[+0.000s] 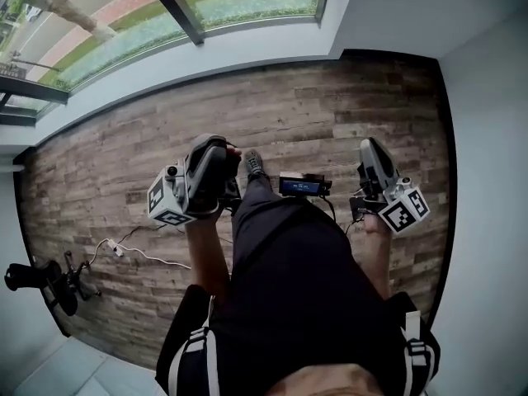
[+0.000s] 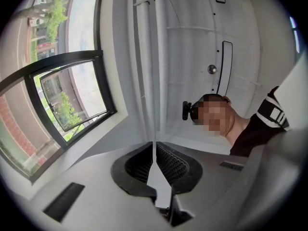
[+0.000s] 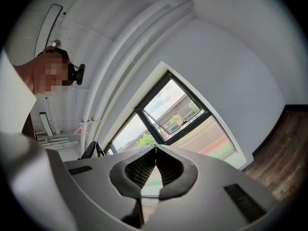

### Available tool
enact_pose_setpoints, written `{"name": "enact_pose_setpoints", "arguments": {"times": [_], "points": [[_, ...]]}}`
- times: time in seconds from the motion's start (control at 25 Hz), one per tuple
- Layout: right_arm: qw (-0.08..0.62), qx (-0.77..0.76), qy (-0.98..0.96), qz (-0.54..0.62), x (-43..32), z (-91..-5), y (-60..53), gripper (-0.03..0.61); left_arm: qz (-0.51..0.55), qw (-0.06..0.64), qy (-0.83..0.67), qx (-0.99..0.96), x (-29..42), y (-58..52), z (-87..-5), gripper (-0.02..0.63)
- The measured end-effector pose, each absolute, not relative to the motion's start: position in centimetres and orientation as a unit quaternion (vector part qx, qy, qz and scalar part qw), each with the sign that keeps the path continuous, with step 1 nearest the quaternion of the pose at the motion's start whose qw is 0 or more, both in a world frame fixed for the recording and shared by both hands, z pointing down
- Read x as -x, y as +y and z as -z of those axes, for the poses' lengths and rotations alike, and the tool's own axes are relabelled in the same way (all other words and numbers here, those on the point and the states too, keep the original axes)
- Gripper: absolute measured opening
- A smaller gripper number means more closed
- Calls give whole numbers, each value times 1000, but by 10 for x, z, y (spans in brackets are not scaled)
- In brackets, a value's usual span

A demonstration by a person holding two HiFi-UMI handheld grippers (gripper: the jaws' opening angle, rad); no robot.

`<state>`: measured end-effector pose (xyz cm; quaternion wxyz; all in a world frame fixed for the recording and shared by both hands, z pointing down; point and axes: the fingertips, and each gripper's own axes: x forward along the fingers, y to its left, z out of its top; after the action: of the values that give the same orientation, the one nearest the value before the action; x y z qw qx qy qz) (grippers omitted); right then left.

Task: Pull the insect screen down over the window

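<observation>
The window (image 1: pixel 165 15) runs along the far edge of the wood floor, above both grippers in the head view. No insect screen or pull handle can be made out. My left gripper (image 1: pixel 214 143) is held at waist height, its jaws shut with nothing between them (image 2: pixel 154 143); it points up past the dark-framed window (image 2: pixel 72 105) on its left. My right gripper (image 1: pixel 369 145) is at the same height and also shut and empty (image 3: pixel 155 147). It aims at the window (image 3: pixel 173 112), where a sash stands tilted open.
A black office chair (image 1: pixel 41 283) stands at the lower left, with a white cable and plug (image 1: pixel 124 250) on the wood floor (image 1: pixel 330 106) near it. A white wall (image 1: pixel 487 180) closes the right side. A small device with a blue screen (image 1: pixel 301 186) hangs at the person's waist.
</observation>
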<state>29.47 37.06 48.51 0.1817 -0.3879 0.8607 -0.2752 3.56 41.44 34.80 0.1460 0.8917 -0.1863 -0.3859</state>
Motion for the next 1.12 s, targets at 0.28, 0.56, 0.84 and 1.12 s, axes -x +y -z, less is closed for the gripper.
{"name": "enact_pose_setpoints", "arguments": {"times": [0.28,0.56,0.84,1.12], "points": [[139,404,855,294,-246,-484,304,8,410,176,-204,-871,22,335,-361,26],[113,410,860,282,-173,-469,221,8,429,184,-230,-854,100,252,-372,26],[101,453,845,267,-154,-472,185,8,407,184,-241,-861,144,204,-378,26],[96,461,840,269,-124,-485,150,8,389,175,-264,-865,181,170,-386,26]]}}
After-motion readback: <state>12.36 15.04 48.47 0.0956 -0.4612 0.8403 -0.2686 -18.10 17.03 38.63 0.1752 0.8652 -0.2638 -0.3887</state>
